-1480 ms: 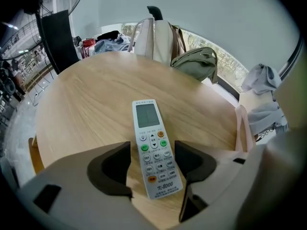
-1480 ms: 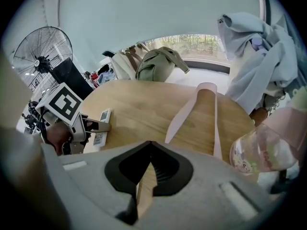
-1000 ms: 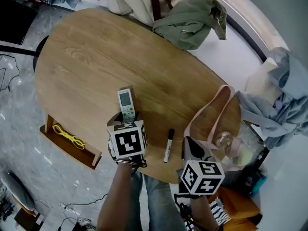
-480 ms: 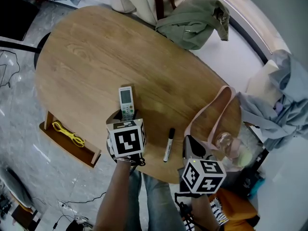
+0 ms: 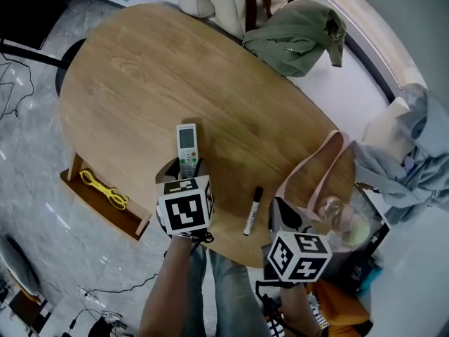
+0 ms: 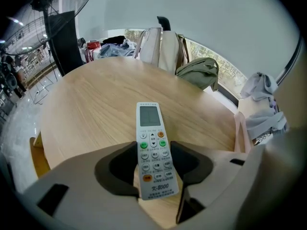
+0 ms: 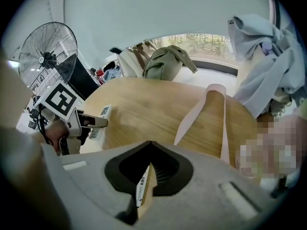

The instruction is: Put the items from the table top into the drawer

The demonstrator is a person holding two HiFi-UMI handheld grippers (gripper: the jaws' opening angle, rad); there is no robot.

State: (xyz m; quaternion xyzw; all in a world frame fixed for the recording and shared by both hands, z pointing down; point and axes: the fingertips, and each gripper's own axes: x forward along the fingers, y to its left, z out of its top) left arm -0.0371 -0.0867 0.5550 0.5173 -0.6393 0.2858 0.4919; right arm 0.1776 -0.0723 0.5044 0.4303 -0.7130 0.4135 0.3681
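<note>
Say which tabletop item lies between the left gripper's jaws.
The white remote control, not the black marker: the left gripper, whose jaws have just been closing, straddles its button end; the marker lies apart.

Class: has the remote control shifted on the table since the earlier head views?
No. The remote control keeps its place relative to the marker pen.

**A:** Where are we? It looks like a lived-in room, though I can't tell whether it's a home or a casual studio.

**B:** Agreed. There's an oval wooden table [image 5: 140,83] on a pale marble-look floor [image 5: 42,209], with a canvas tote [image 5: 235,5] and a green bag or jacket [image 5: 298,37] dumped at the far edge.

**A:** And there's a standing fan [image 7: 48,56], a wide window [image 7: 206,40] with greenery outside, and clothes [image 5: 410,167] heaped beside the table.
</note>
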